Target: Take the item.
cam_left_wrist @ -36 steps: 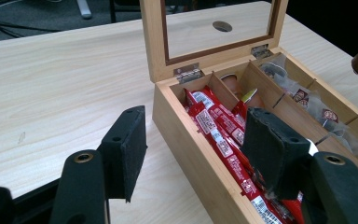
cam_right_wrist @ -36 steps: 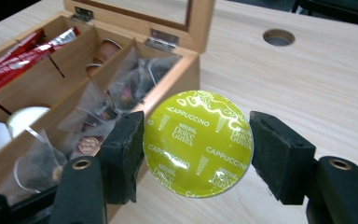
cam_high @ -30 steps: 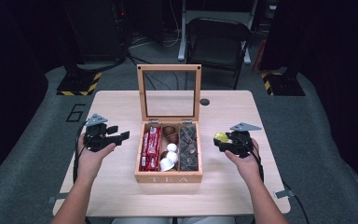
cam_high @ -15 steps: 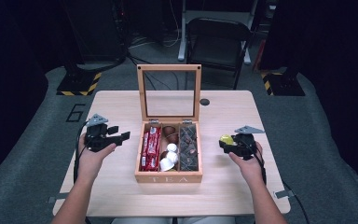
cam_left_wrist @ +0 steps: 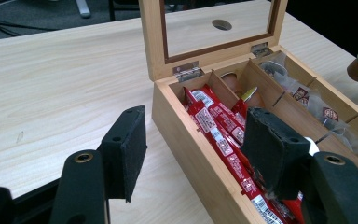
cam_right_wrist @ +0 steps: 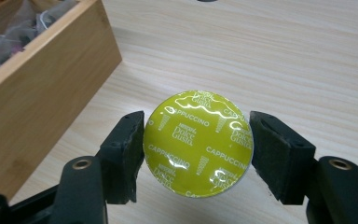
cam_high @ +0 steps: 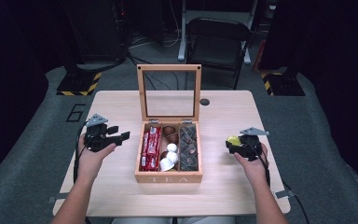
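A wooden tea box (cam_high: 168,177) stands mid-table, its glass lid (cam_high: 169,69) propped upright. Inside lie red sachets (cam_high: 151,147), white capsules (cam_high: 170,156) and clear tea bags (cam_high: 188,147). To the box's right, just above the table, my right gripper (cam_high: 233,142) is shut on a yellow-green cappuccino capsule (cam_high: 233,139). In the right gripper view the pads press the capsule (cam_right_wrist: 198,142) on both sides, foil lid towards the camera. My left gripper (cam_high: 119,133) hovers open and holds nothing, left of the box. Its jaws (cam_left_wrist: 193,140) straddle the box's near corner and the red sachets (cam_left_wrist: 219,135).
A dark round hole (cam_high: 204,101) sits in the tabletop behind the box. A black chair (cam_high: 219,39) stands beyond the far edge. Bare wood lies on both sides of the box. Cables trail from both grippers off the near edge.
My right gripper has sunk a little and drifted slightly away from the box, with the capsule still in it. The left gripper has kept still.
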`<action>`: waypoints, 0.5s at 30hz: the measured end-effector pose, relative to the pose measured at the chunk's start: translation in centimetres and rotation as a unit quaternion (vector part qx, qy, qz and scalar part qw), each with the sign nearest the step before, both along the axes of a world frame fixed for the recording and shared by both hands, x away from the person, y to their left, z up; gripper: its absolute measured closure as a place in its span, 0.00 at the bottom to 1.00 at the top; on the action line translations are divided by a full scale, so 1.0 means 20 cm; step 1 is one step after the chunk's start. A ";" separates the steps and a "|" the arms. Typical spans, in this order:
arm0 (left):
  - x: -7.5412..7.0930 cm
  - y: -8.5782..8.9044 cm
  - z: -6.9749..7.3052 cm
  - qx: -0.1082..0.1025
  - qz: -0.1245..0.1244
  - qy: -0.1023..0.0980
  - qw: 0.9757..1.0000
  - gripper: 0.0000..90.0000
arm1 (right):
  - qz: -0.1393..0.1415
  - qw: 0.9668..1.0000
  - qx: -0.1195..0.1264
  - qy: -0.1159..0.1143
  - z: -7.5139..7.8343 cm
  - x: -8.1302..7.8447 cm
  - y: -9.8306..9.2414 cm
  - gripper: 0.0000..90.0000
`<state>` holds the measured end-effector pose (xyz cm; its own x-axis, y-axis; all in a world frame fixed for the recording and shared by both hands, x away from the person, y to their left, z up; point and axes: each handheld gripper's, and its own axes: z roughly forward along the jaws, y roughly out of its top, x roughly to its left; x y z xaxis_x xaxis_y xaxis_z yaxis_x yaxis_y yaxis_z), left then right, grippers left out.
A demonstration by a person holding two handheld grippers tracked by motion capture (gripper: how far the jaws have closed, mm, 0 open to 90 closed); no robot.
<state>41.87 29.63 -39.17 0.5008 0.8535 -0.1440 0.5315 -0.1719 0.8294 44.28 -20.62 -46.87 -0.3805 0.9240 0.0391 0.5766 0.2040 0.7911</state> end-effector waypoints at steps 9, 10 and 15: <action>0.00 0.00 0.00 0.001 0.000 0.001 1.000 0.44 | -0.014 1.000 -0.002 0.008 -0.03 0.01 -0.03 0.41; 0.00 0.00 0.00 0.001 0.000 0.001 1.000 0.44 | -0.016 1.000 -0.008 0.007 -0.04 0.01 -0.04 0.41; 0.00 0.00 0.00 0.001 0.000 0.000 1.000 0.44 | -0.029 0.999 -0.006 0.017 -0.06 0.02 -0.07 0.41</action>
